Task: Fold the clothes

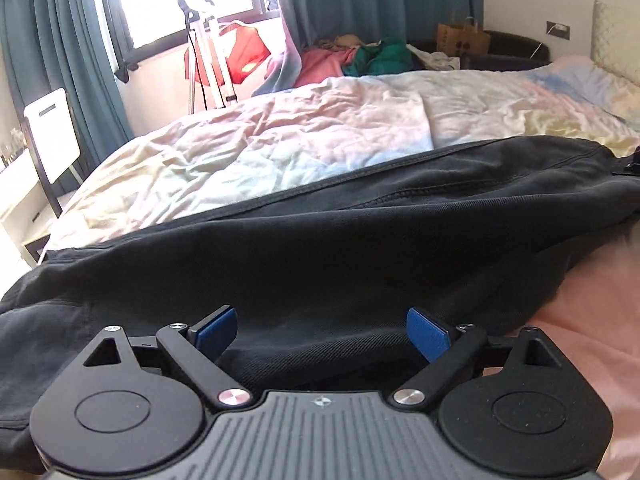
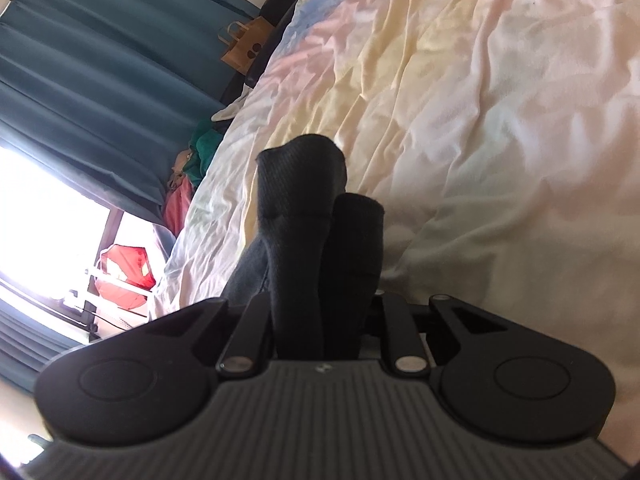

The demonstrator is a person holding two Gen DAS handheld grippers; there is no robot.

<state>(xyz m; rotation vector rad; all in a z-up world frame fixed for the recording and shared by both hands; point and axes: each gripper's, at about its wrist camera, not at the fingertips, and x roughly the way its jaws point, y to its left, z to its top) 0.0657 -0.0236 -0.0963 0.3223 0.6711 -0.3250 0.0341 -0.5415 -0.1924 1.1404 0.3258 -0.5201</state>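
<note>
A black garment (image 1: 320, 256) with a zipper seam lies across the near part of the bed, filling the lower half of the left wrist view. My left gripper (image 1: 322, 330) is open, its blue pads (image 1: 218, 326) spread wide just above the cloth's near edge, holding nothing. My right gripper (image 2: 320, 320) is shut on a bunched fold of the black garment (image 2: 304, 216), which sticks up between the jaws and hides the fingertips. The right wrist view is tilted, with the bed behind the cloth.
The bed has a crumpled pastel sheet (image 1: 280, 136) and a pink cover (image 1: 592, 320) at the near right. Beyond the bed lie a clothes pile (image 1: 352, 58), a paper bag (image 1: 462, 38), a tripod (image 1: 208, 64), teal curtains (image 1: 60, 40) and a white chair (image 1: 52, 136).
</note>
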